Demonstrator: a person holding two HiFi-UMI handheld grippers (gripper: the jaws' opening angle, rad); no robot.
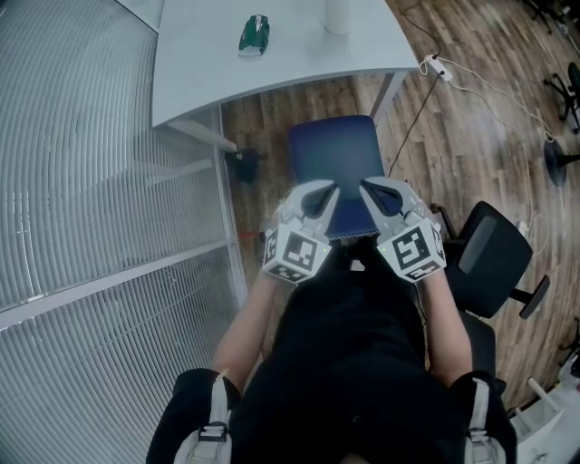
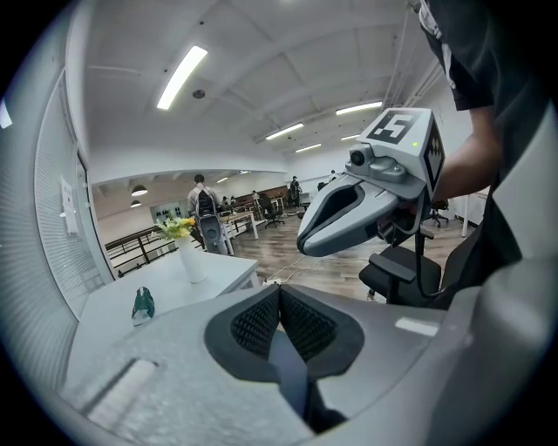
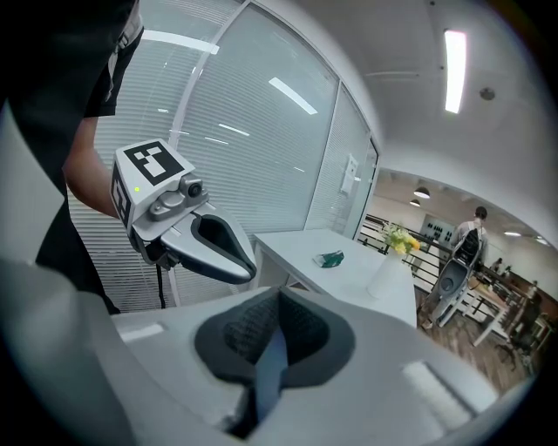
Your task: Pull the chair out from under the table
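The blue chair stands on the wooden floor just in front of the white table, with its far edge close to the table's near edge. Whether some part of it is under the top, I cannot tell from here. To me it looks a padded chair of middle weight, stiff in the frame and soft in the cushion. On such a smooth floor it should slide without much force. The cloth may slip a little, so I think the firm near edge of the blue pad is the best place to take hold, one side for each tool.

The left tongs and the right tongs are side by side over that near edge, between the chair and the person. Both are closed, the pads pressed together with nothing pinched; only a strip of blue shows through the slit beneath them.

On the table are a green thing and a white vase; a black office chair stands at the right
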